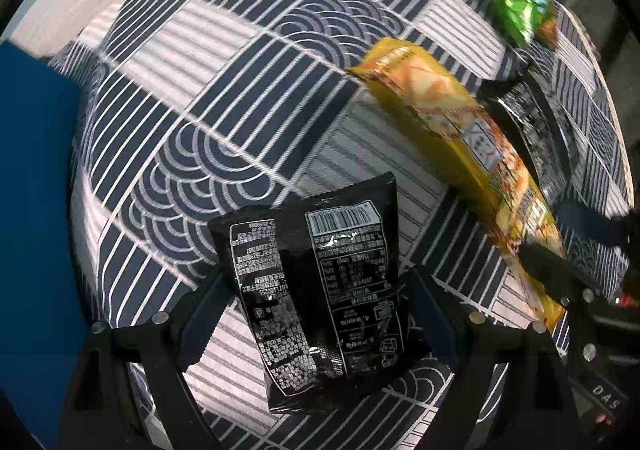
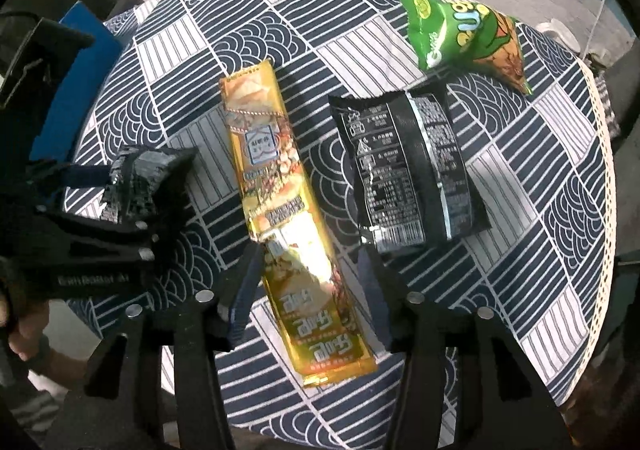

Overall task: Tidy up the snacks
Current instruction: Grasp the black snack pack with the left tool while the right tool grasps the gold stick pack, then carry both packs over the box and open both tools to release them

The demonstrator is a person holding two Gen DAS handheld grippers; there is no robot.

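Left gripper (image 1: pixel 316 302): closed on black snack bag (image 1: pixel 320 298), held between the fingers, printed back facing the camera. Right gripper (image 2: pixel 308 282): jaws spread wide, straddling the near half of yellow snack pack (image 2: pixel 288 217), pads apparently not yet in contact.

Procedure, as judged:
- Centre the right fingers across the narrow width of the yellow pack before closing; pack long and glossy, likely to slip or sag if pinched near one end.
- Keep the carried black bag level and apart from the right gripper just beside it.

Ahead and right of the right gripper: second black bag (image 2: pixel 412 169); beyond it, green chip bag (image 2: pixel 460 37). Far left: blue item (image 2: pixel 80 89) on patterned tablecloth (image 2: pixel 540 189).

Markings: barcode and nutrition table on the black bags; "DAS" on the gripper body; other print too small or blurred to read.
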